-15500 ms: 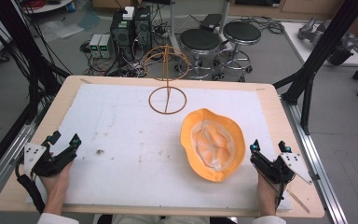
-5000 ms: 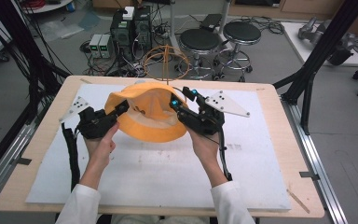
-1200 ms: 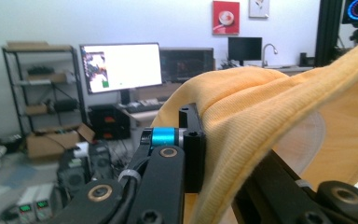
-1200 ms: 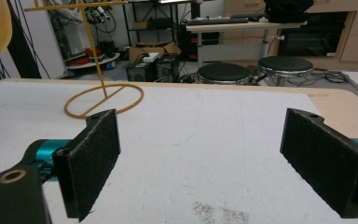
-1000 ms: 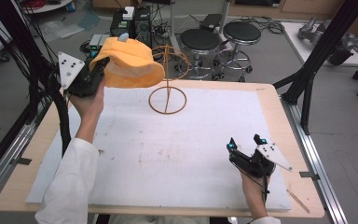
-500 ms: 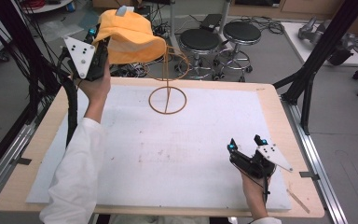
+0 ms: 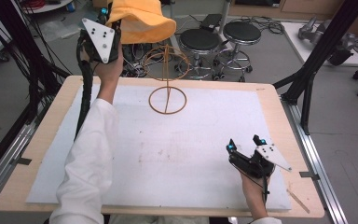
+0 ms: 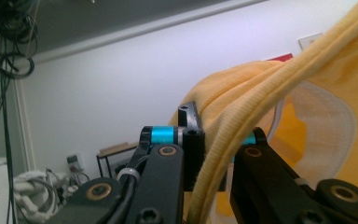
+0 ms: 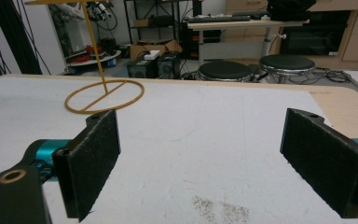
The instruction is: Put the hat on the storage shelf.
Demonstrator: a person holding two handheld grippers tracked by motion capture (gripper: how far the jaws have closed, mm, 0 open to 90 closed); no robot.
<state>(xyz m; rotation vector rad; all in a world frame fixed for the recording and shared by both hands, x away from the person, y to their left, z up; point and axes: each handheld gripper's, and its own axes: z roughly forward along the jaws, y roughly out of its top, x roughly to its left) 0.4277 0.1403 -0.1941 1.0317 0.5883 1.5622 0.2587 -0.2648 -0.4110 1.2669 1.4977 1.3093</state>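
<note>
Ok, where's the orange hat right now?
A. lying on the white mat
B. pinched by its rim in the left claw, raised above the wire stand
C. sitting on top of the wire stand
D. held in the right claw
B: the left claw is shut on the rim of the orange hat, which hangs raised above the wire stand; the right claw stands open over the mat.

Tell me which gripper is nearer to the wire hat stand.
Left. The left gripper, shut on the orange hat's brim, is raised just left of the hat stand's top ring; the right gripper rests open near the table's front right.
</note>
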